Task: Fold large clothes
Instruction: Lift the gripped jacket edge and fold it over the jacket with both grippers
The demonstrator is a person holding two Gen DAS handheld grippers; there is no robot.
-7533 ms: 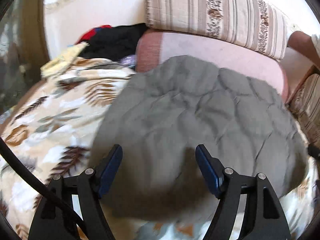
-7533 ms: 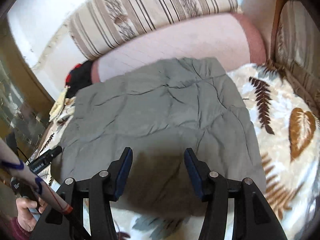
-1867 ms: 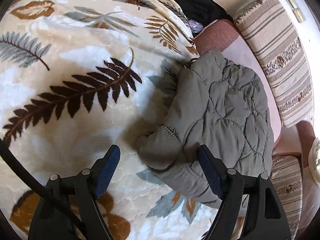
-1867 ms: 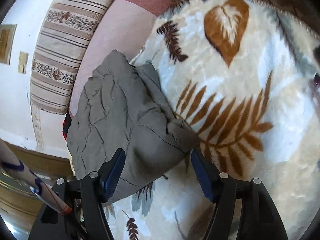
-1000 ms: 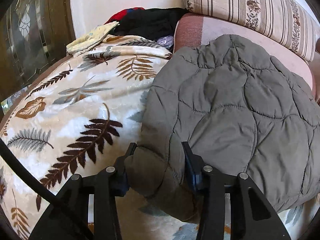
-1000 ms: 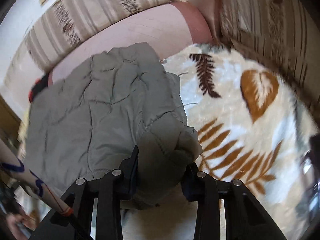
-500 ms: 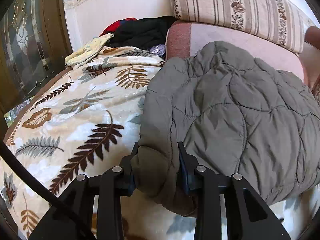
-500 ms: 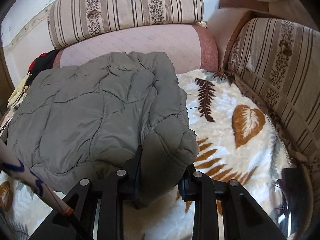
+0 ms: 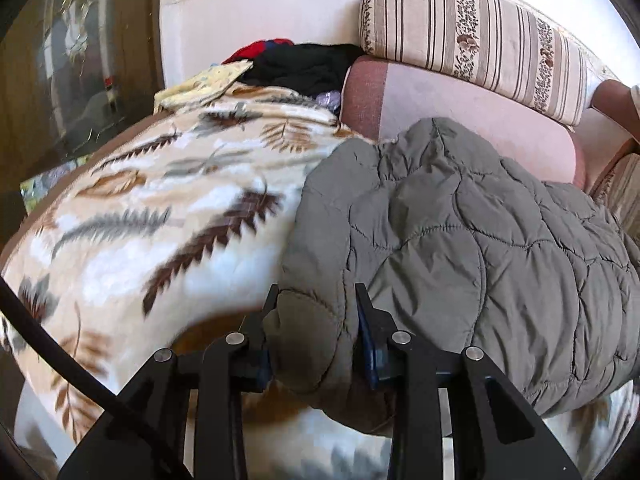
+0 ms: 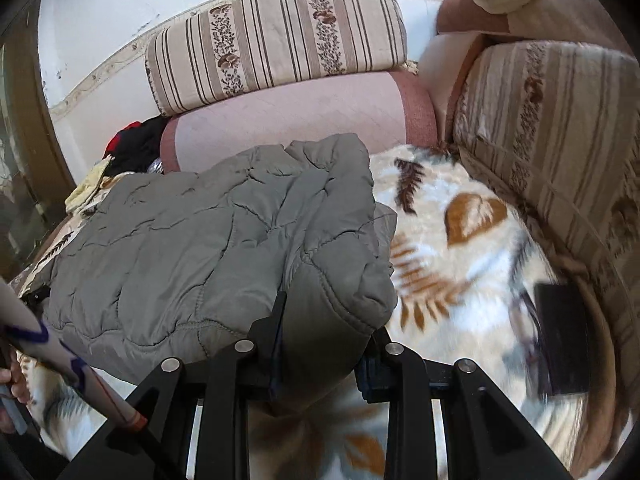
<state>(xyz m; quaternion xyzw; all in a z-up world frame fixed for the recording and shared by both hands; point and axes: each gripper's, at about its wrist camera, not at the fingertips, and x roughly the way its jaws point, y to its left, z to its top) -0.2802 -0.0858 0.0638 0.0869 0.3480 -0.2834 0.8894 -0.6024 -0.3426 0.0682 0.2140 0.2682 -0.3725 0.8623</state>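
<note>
Only the right wrist view shows a black phone point(image 10: 562, 340) on the blanket point(image 10: 460, 248), while the left gripper point(image 9: 316, 332) and right gripper point(image 10: 324, 340) each clench a near corner of the grey jacket point(image 9: 460, 232) spread ahead.

White wall point(image 10: 120, 12) — striped sofa cushion point(image 10: 276, 36)

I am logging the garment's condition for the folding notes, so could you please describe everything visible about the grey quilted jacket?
The grey quilted jacket looks padded, olive-grey, with wavy stitched seams and a matte, creased shell. It lies in a doubled-over bundle on the leaf-print blanket, its far edge against the pink bolster. The left gripper and right gripper each clamp a near corner, bunching the fabric.
</note>
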